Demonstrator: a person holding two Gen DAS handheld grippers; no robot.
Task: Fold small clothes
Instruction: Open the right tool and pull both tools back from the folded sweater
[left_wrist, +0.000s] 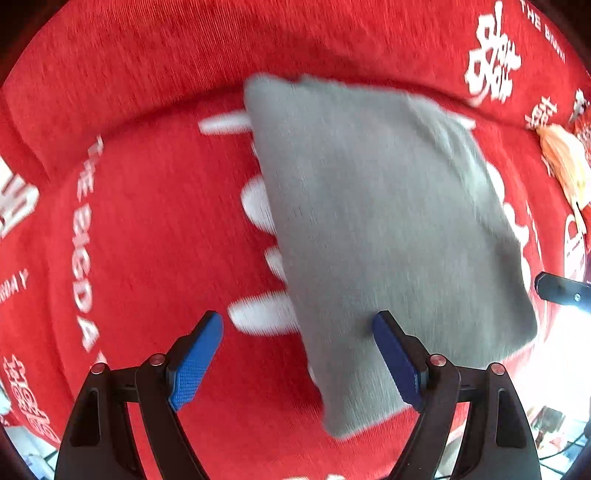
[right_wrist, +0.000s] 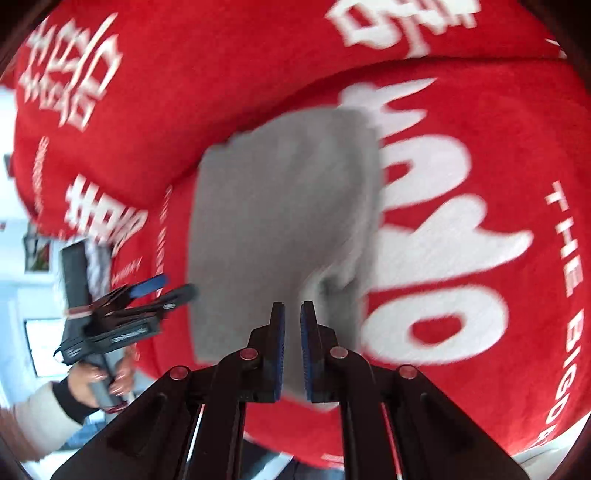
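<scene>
A folded grey cloth (left_wrist: 388, 236) lies on a red cover with white lettering (left_wrist: 147, 221). My left gripper (left_wrist: 297, 325) is open and empty, hovering over the cloth's near left edge. In the right wrist view the same grey cloth (right_wrist: 273, 221) lies ahead. My right gripper (right_wrist: 292, 314) has its jaws nearly together with a narrow gap, above the cloth's near edge, and I cannot see cloth between the pads. The left gripper (right_wrist: 173, 286) shows at the left, open, held by a hand. Both views are blurred by motion.
The red cover (right_wrist: 480, 184) drapes over a raised cushion edge at the back. An orange tassel (left_wrist: 565, 162) hangs at the right. The tip of the right gripper (left_wrist: 561, 288) shows at the right edge. Bright room clutter lies beyond the cover's lower edges.
</scene>
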